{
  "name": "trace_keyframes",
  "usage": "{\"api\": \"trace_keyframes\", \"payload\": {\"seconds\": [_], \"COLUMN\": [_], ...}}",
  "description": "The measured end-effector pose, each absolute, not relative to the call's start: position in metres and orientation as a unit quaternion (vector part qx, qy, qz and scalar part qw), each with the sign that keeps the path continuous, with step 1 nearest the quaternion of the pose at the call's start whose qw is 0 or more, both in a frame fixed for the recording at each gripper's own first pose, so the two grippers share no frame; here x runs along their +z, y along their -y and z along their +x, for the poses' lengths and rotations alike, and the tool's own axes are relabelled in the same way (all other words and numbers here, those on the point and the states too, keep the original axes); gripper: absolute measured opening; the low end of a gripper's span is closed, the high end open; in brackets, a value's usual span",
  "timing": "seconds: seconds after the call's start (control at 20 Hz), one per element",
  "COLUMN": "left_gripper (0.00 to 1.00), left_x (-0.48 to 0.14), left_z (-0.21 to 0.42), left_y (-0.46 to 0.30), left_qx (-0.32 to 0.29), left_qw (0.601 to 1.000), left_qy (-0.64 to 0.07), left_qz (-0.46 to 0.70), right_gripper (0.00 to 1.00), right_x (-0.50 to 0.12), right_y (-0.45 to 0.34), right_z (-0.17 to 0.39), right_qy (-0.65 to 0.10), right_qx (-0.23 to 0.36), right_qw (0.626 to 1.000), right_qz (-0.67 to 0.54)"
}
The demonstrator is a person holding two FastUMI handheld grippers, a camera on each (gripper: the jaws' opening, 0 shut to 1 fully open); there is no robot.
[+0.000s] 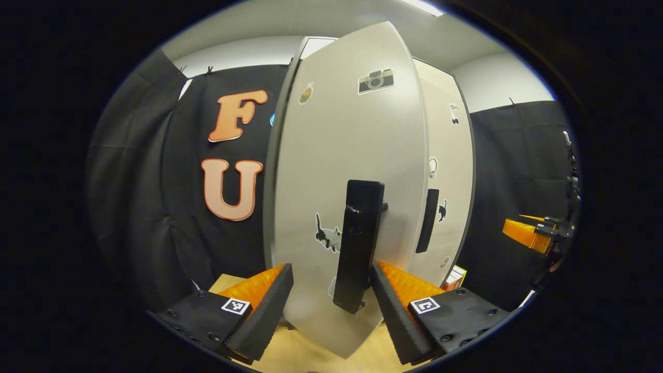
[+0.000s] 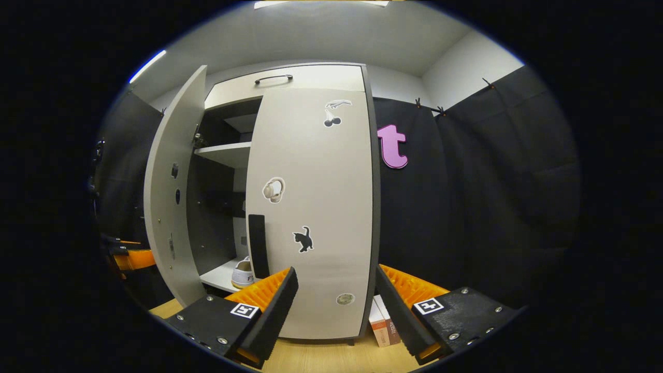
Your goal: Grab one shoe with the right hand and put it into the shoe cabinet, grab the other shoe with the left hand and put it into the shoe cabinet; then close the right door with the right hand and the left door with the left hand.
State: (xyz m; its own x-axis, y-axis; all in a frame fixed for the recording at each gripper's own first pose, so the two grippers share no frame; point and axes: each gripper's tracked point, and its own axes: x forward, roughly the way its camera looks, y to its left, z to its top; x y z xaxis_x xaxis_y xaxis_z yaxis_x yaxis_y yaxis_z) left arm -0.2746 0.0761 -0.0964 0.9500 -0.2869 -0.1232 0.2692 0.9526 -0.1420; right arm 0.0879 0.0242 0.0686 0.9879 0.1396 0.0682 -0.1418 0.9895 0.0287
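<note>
Left gripper view: the left gripper (image 1: 331, 305) is spread wide, its fingers either side of the left door (image 1: 347, 155) and its dark handle (image 1: 358, 243), apparently not touching. That door stands ajar. Right gripper view: the right gripper (image 2: 334, 305) is likewise spread before the nearly shut right door (image 2: 313, 207). Beyond its left finger, a white shoe (image 2: 242, 274) sits on the shoe cabinet (image 2: 290, 80) bottom shelf.

left door (image 1: 342, 155): pale grey, black handle (image 1: 357, 243) | right door (image 2: 316, 207): pale grey, black cat sticker (image 2: 304, 239) | shoe (image 2: 242, 273): white
</note>
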Motion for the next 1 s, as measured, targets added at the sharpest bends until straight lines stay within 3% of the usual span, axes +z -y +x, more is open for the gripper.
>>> {"api": "trace_keyframes", "payload": {"seconds": [0.5,1.0], "left_gripper": [0.99,0.99], "left_x": [-0.099,-0.099], "left_z": [-0.209,-0.199], "left_y": [-0.008,0.004], "left_qx": [-0.102,-0.083], "left_qw": [0.994,0.994], "left_qy": [-0.048,-0.072], "left_qz": [-0.016,-0.016], "right_gripper": [0.93,0.93], "right_x": [0.056,0.056], "right_y": [0.042,0.038], "right_z": [0.086,0.1], "right_qy": [0.024,0.004], "right_qx": [0.015,0.032], "right_qw": [1.0,0.999], "right_qz": [0.006,0.016]}}
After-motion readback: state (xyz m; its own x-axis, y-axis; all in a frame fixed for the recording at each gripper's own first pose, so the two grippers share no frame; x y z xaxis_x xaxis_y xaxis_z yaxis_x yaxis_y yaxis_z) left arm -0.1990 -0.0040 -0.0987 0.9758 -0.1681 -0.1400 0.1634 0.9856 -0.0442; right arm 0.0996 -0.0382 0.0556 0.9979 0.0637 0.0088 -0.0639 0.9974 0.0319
